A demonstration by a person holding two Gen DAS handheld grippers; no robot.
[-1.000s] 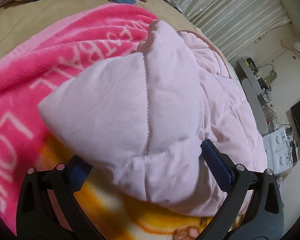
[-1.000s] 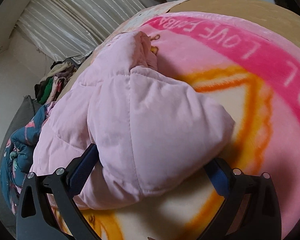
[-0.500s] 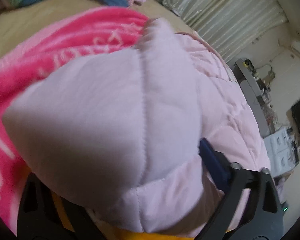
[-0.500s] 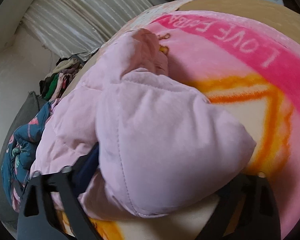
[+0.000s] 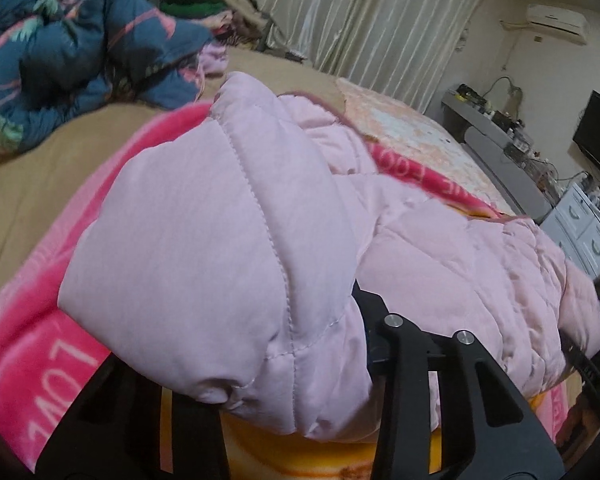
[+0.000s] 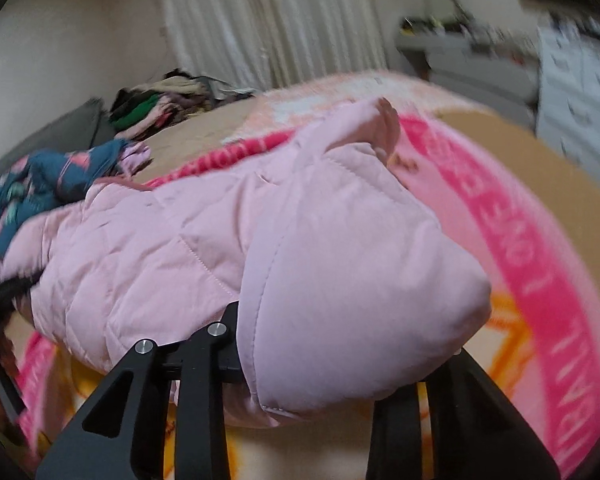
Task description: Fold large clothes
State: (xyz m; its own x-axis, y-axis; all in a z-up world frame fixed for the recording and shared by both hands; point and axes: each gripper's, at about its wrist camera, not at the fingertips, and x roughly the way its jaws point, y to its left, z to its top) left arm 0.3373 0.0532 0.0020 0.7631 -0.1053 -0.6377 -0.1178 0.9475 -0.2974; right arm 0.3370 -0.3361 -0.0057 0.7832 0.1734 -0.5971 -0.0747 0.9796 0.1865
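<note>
A pale pink quilted jacket (image 5: 236, 240) lies on a pink and orange blanket (image 5: 40, 340) on a bed. My left gripper (image 5: 284, 360) is shut on one puffy corner of the jacket, lifted off the blanket. My right gripper (image 6: 320, 344) is shut on the other corner of the jacket (image 6: 340, 280), also lifted. The cloth hides the fingertips in both views. The jacket's far part (image 6: 148, 240) still rests on the blanket (image 6: 540, 300).
A dark blue flowered quilt (image 5: 72, 60) is bunched at the bed's far left, also in the right wrist view (image 6: 40, 192). A clothes pile (image 6: 160, 108) sits by the curtains. A grey desk (image 5: 500, 148) and white drawers (image 5: 588, 232) stand beside the bed.
Both grippers closed on the jacket's near corners and lifted them. The views tilted up, so more of the room shows. The right wrist view is blurred by motion.
</note>
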